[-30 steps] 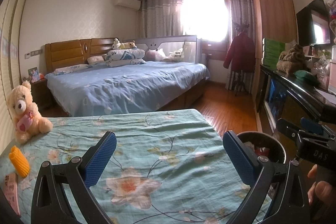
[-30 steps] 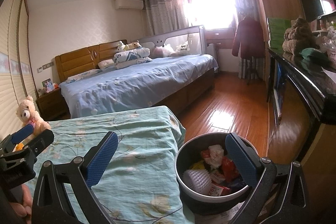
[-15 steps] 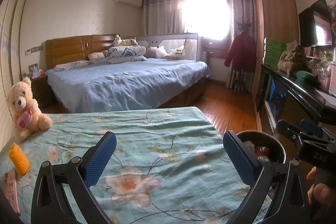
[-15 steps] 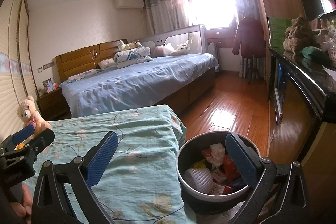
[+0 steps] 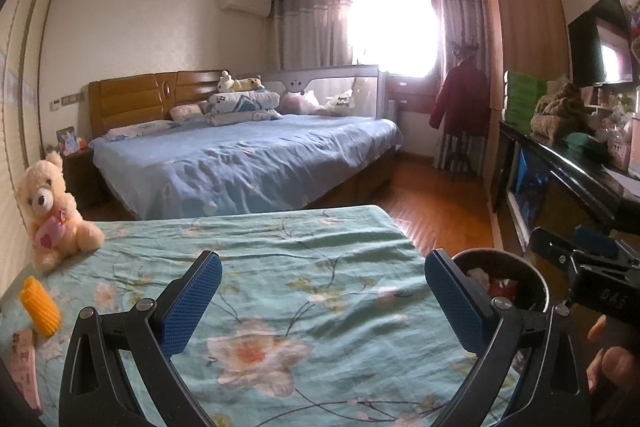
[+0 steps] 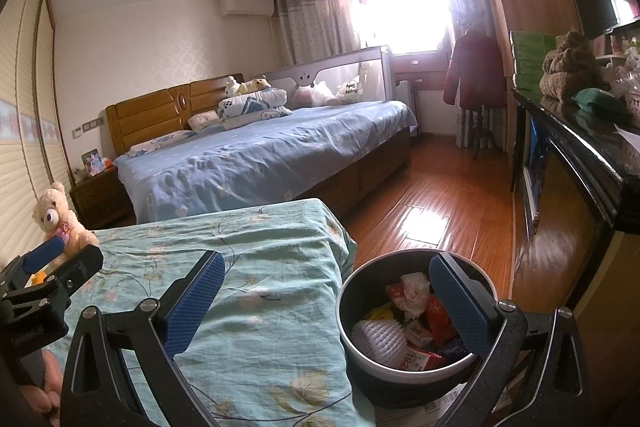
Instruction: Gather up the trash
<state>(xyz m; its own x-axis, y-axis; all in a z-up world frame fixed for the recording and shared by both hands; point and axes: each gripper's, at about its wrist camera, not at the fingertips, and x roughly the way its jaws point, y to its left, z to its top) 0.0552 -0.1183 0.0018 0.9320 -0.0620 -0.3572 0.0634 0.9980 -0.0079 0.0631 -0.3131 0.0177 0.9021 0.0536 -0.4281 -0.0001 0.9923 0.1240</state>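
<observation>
A round dark trash bin (image 6: 416,319) with wrappers, crumpled paper and a white spiky ball stands on the floor at the right edge of the green floral bed (image 6: 256,279). It also shows in the left wrist view (image 5: 504,283). My right gripper (image 6: 326,301) is open and empty, just above the bin and the bed's edge. My left gripper (image 5: 322,303) is open and empty over the floral sheet (image 5: 288,287). A yellow ridged piece (image 5: 40,307) and a pink wrapper (image 5: 24,363) lie on the sheet at the far left.
A cream teddy bear (image 5: 50,215) sits at the bed's left edge. A large blue bed (image 5: 248,163) stands behind. A black cabinet (image 6: 580,163) with clutter runs along the right wall. Wooden floor (image 6: 448,207) lies between them.
Both views have shifted only slightly. Both grippers stay open and empty.
</observation>
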